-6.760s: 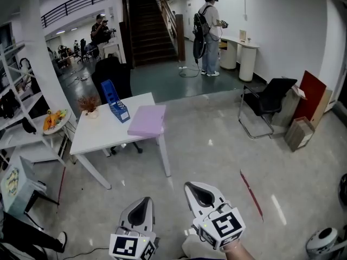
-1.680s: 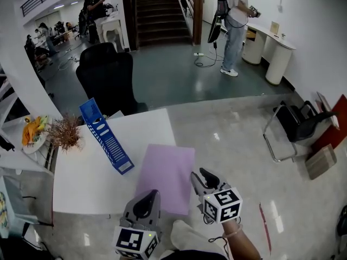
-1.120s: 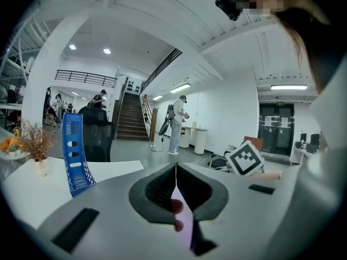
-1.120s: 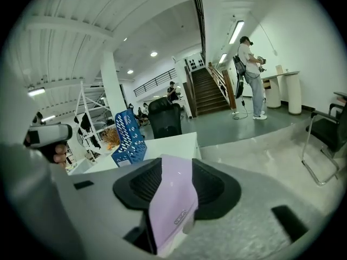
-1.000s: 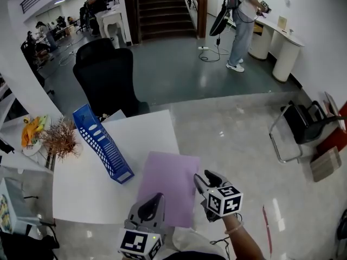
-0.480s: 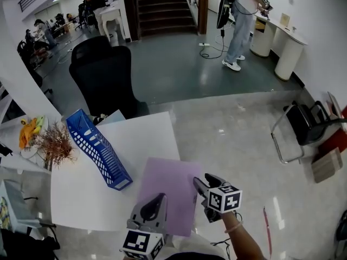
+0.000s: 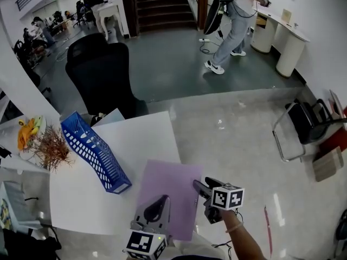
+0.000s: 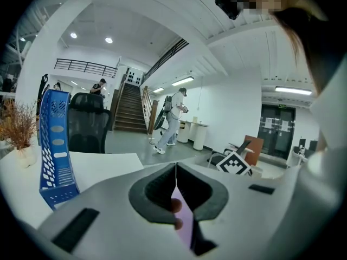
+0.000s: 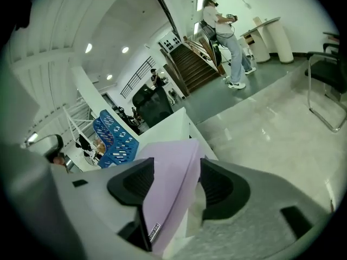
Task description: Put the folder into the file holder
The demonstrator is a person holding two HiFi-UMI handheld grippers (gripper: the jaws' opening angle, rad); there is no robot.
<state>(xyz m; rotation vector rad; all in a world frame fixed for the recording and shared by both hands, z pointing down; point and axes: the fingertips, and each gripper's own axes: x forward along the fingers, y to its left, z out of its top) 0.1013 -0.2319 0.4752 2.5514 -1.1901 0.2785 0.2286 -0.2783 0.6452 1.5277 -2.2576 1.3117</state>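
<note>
Here we are over the white table (image 7: 81, 199), and the purple folder (image 7: 168, 191) lies flat at its near right corner, its near edge sticking out past the tabletop toward the person. The left gripper (image 7: 161, 199) is on that near edge, and its own view shows it well: the left gripper (image 8: 175, 167) has its jaws pressed together with the thin folder (image 8: 184, 221) pinched edge-on between them, a firm clamp. Over on the right side, the right gripper (image 7: 197, 185) sits at the folder's right edge, and its view tells a different story: the right gripper (image 9: 176, 180) has its jaws opening, pads standing apart, with the folder (image 9: 173, 172) lying between them and a clear gap on one side, so nothing is being squeezed there. The blue file holder (image 7: 95, 153) stands on the table to the left of the folder, apart from it, with its slotted wall plain to see from the left gripper view (image 8: 54, 145) and beyond the folder in the right gripper view (image 9: 114, 137). A dried plant (image 7: 47, 148) stands just left of the holder, a black office chair (image 7: 103, 77) stands behind the table, and a person (image 7: 230, 12) walks across the floor in the background.
</note>
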